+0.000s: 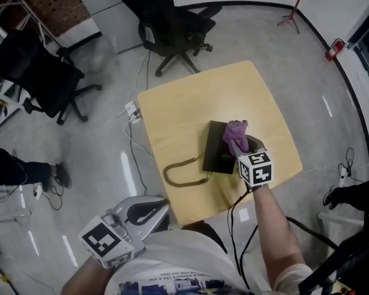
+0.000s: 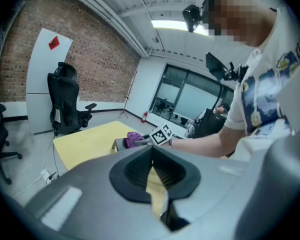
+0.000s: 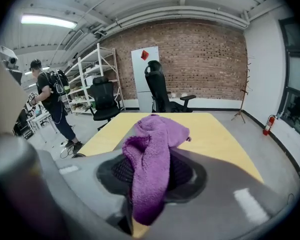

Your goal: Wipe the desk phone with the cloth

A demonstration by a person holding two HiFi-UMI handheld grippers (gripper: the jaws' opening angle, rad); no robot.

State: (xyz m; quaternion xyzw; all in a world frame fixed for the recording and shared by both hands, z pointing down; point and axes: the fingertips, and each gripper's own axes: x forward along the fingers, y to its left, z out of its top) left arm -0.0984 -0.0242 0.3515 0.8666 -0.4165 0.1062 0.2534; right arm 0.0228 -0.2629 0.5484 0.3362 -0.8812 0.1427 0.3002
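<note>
Brick wall (image 3: 200, 59), glossy grey floor (image 1: 98, 146), black office chairs (image 1: 172, 23), white shelving (image 3: 92, 79), ceiling strip light (image 3: 49, 20), large windows (image 2: 187, 101)

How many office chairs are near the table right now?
2. One black chair stands beyond the far edge of the table; the second chair is off to the table's left. Others may sit outside the head view.

The cloth (image 1: 236, 134) is purple; the desk phone (image 1: 220, 147) black; the table (image 1: 184, 103) pale yellow; the left gripper (image 1: 163, 205) grey, its cube (image 1: 104, 238) patterned in black-and-white squares; the floor (image 1: 111, 140) glossy grey.
</note>
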